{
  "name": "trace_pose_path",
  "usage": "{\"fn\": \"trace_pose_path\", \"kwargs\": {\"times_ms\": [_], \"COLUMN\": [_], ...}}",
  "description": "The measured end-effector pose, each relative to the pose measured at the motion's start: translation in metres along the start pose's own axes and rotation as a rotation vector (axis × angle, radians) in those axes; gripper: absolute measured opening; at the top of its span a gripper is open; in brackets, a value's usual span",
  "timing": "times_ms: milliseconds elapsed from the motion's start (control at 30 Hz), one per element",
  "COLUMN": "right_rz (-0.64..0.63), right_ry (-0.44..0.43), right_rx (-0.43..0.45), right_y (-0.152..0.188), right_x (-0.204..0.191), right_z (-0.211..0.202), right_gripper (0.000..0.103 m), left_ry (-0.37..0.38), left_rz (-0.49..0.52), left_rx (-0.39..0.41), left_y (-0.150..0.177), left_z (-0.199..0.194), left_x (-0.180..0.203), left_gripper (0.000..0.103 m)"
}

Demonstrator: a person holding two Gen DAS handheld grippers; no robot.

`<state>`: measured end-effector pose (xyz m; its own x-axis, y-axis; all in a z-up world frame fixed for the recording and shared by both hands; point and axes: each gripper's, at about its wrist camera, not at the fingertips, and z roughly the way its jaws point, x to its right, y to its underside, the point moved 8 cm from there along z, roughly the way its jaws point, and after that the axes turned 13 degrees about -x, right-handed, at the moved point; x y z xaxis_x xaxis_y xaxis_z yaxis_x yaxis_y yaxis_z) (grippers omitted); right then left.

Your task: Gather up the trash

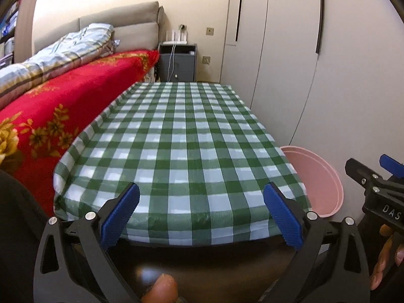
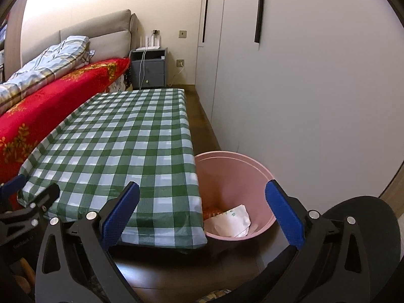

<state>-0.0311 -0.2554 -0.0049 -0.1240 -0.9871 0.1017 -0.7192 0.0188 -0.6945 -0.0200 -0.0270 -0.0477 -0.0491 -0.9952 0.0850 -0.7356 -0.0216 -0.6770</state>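
Checkered table (image 1: 176, 139) | pink bin (image 2: 234, 174) holds trash (image 2: 231, 221) | left tool (image 1: 200, 213), right tool (image 2: 202, 213) wide

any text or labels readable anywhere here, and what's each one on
"DAS": white letters on the black body of the right gripper, cut off at the picture's edge.
Faint lettering on the left gripper body: too blurred to read.
Green print on the white wrapper in the pink bin: too small to read.
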Motion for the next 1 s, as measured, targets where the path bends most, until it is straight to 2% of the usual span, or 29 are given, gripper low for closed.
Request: {"fn": "trace_pose_path", "kwargs": {"times_ms": [300,1000], "right_rz": [-0.014,-0.014], "right_ry": [-0.002,-0.004], "right_rx": [-0.015,-0.017], "right_y": [0.0017,0.0012], "right_x": [-0.0033,-0.0051], "right_z": [0.0055,0.0052], "right_gripper": [0.098,0.098], "left_ry": [-0.012,-0.015], "left_rz": [-0.036,-0.033], "left_rx": [-0.011,-0.006], "left_y": [0.0025,0.0026], "left_z": [0.0065,0.0045], "left_x": [-0.0024,-0.0014], "left_gripper": [0.095,0.095]}}
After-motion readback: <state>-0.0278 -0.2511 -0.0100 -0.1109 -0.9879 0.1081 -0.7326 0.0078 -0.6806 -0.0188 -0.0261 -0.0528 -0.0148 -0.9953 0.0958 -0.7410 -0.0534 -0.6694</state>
